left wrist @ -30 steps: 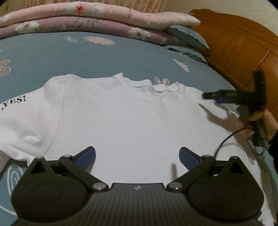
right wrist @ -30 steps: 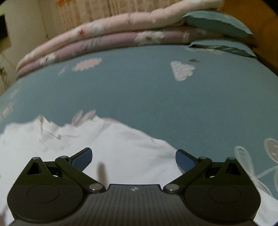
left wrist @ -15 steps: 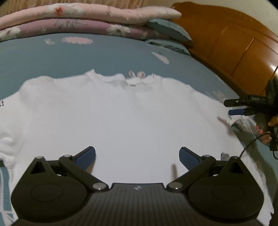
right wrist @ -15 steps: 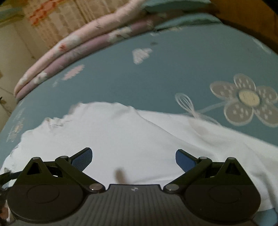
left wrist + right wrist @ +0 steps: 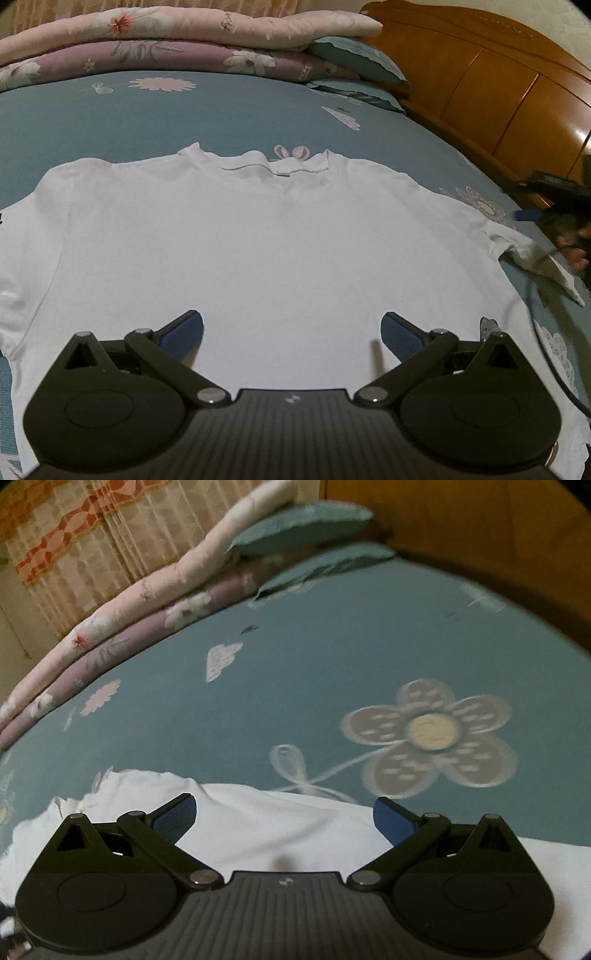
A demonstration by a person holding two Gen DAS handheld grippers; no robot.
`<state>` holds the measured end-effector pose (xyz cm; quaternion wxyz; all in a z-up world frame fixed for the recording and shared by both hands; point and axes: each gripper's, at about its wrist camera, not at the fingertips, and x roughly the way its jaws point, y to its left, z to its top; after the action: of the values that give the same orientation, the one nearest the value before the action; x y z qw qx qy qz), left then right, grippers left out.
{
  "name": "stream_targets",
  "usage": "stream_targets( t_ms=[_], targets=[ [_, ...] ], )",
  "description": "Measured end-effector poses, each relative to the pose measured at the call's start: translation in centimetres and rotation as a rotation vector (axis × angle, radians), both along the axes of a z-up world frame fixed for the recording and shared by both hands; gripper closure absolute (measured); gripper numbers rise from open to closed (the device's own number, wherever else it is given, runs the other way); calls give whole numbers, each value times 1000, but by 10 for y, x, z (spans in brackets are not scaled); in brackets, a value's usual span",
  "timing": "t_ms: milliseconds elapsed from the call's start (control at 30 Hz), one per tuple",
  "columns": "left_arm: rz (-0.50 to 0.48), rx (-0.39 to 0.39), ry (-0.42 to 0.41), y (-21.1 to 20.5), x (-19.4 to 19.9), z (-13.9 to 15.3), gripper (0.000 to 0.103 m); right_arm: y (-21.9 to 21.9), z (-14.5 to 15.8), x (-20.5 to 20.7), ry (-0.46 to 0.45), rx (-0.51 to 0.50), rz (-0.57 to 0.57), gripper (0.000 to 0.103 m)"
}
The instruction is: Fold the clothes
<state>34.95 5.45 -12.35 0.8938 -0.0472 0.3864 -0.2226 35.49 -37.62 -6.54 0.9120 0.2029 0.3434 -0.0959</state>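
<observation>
A white T-shirt (image 5: 266,236) lies spread flat on the blue flowered bedsheet (image 5: 184,118), collar away from me. My left gripper (image 5: 291,334) is open and empty above the shirt's lower middle. My right gripper (image 5: 284,814) is open and empty over the shirt's right sleeve (image 5: 258,827). In the left wrist view the right gripper (image 5: 546,206) shows at the far right, beside the crumpled right sleeve (image 5: 517,247).
Folded pink and purple quilts (image 5: 166,40) and teal pillows (image 5: 354,62) are stacked at the far side of the bed. A wooden headboard (image 5: 498,81) runs along the right. A curtain (image 5: 85,535) hangs behind.
My right gripper has moved right, from the shirt's shoulder out to the right sleeve. The left gripper's view has swung to centre on the shirt. Both stay open.
</observation>
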Motion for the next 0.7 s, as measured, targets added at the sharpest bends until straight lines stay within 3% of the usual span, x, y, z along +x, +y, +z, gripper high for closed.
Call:
stream_targets(
  t_ms=[100, 333, 567, 700],
  targets=[
    [1, 5, -2, -1, 0, 0, 1, -16, 8, -39, 32, -68, -61, 0],
    [-2, 13, -9, -1, -1, 0, 1, -75, -2, -135, 67, -30, -288, 1],
    [-6, 32, -20, -3, -2, 0, 1, -107, -21, -176, 120, -43, -450, 21],
    [-10, 48, -28, -5, -3, -1, 1, -127, -33, -189, 114, -56, -550, 27]
  ],
)
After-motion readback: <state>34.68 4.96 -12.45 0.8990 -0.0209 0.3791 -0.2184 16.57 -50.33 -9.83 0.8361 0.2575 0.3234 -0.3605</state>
